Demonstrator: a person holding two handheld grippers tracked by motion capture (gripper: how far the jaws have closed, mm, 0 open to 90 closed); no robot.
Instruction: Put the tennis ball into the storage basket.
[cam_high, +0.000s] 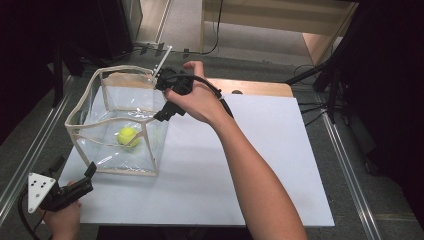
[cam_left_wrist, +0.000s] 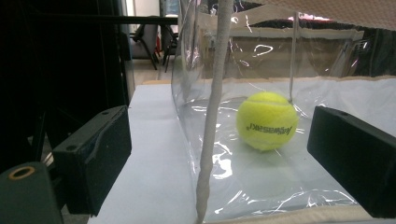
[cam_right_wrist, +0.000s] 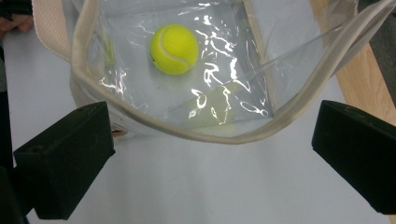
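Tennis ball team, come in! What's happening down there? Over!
Left gripper open, low at the clear bag's near corner. Right gripper open, above its rim. Tennis ball inside on the bag's floor. Nothing blocking.

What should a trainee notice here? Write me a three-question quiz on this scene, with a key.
1. True or false: the tennis ball lies inside the clear bag.
2. Pick one. The right tongs are: A) shut on the ball; B) open, over the bag's rim; C) shut on the bag's rim.
3. Short answer: are the left tongs, low by the bag's near corner, open or shut?

Key: 1 true; 2 B; 3 open.
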